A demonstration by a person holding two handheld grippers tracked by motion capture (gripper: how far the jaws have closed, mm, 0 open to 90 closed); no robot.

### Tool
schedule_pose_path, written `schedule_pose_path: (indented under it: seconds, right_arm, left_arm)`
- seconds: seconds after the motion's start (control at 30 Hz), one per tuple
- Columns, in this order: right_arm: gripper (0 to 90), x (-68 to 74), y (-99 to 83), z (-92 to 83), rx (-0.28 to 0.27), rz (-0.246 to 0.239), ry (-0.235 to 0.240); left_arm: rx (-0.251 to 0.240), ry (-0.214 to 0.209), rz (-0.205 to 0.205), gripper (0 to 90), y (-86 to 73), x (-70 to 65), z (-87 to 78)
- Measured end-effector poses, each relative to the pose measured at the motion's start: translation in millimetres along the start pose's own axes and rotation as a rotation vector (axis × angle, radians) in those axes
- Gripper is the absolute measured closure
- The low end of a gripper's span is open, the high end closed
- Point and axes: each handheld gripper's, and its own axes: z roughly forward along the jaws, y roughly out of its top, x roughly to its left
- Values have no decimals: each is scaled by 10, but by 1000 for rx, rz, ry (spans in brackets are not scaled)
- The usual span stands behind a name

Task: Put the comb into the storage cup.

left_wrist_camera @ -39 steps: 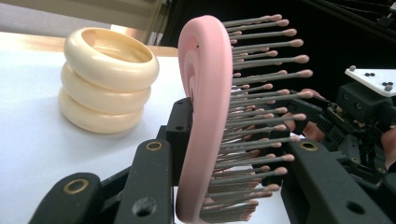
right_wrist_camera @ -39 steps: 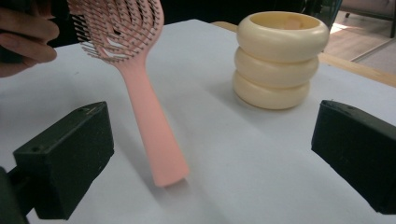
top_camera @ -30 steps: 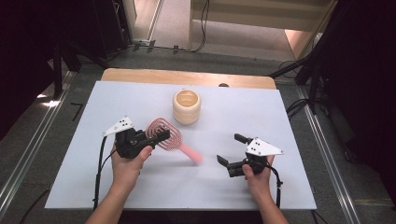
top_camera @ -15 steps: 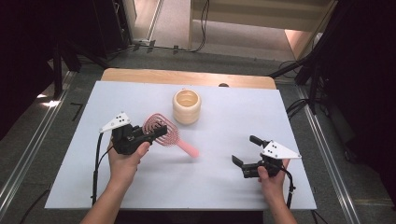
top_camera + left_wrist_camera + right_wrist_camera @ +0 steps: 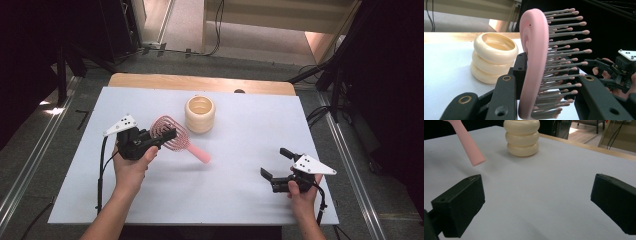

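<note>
Two grippers are at work over the white table [image 5: 240, 190]. The left gripper [image 5: 167, 134] has its jaws clenched on the head of a pink hairbrush [image 5: 172, 136], one jaw against the smooth back and the other among the bristles; the handle juts out past the jaws, its tip hanging above the table. A cream ribbed cup [image 5: 200, 114] stands just beyond those jaws, apart from the brush. The right gripper [image 5: 274, 164] is well apart from both, its jaws spread wide with only bare table between them; ahead of them lie the brush handle and the cup.
</note>
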Motion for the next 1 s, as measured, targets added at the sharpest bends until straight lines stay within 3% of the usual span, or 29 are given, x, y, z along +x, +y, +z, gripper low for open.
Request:
schedule_pose_path:
  seconds: [0.47, 1.0]
  right_arm:
    - [0, -207, -125, -242, -14, 25, -83]
    - [0, -273, -172, -285, -30, 33, -89]
  left_arm:
    - [-7, 9, 3, 659, 81, 20, 7]
    - [-24, 16, 22, 660, 249, 25, -8]
